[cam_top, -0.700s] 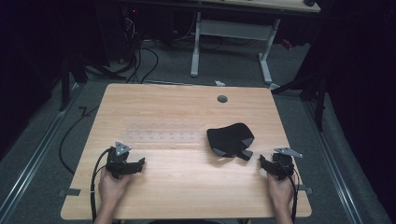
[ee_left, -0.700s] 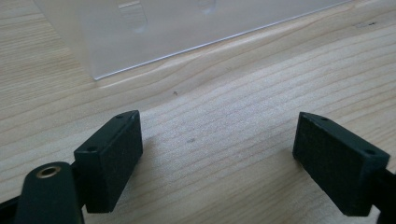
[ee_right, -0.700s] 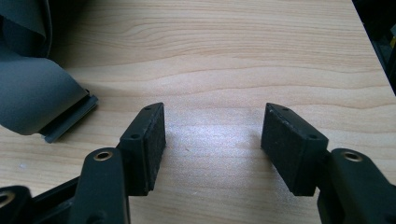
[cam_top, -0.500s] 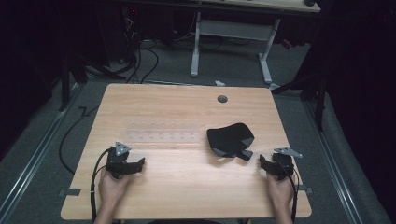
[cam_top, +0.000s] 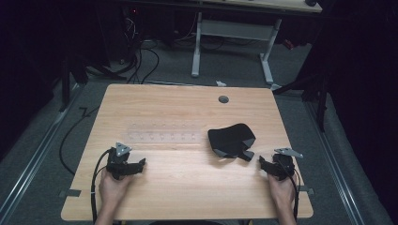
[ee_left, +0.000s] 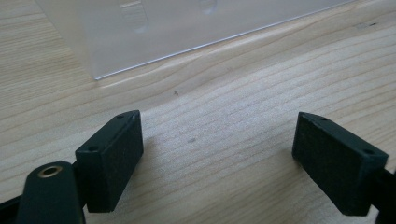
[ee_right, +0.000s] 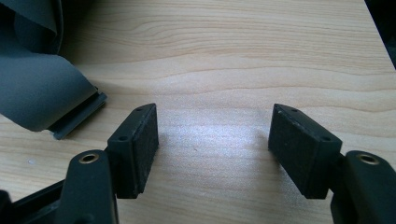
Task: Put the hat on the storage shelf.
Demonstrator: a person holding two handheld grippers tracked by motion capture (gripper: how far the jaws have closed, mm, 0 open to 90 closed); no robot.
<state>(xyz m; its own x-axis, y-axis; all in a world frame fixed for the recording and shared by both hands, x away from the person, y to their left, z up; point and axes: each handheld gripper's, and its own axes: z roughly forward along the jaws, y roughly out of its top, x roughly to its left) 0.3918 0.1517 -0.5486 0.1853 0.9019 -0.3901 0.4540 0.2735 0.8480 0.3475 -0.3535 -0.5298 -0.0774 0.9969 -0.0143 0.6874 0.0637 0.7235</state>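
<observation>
Both tools rest on the counter [cam_top: 187,187] with nothing picked up yet. The left hand-held gripper [cam_top: 141,164] and the right hand-held gripper [cam_top: 263,163] are released and empty. The black pouch [cam_top: 231,139] lies right of centre, the clear tray [cam_top: 162,137] at centre. Likely next: the right one reaches up-left to the pouch's tab.

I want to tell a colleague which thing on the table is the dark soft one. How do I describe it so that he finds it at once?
Start at the wooden table and look at its right half. There, nearer the right gripper than the left one, lies a black folded cloth item with a small flat tab on the side toward that gripper. Its neighbour to the left, a clear plastic tray, is almost see-through, while this one is dark and opaque.
</observation>
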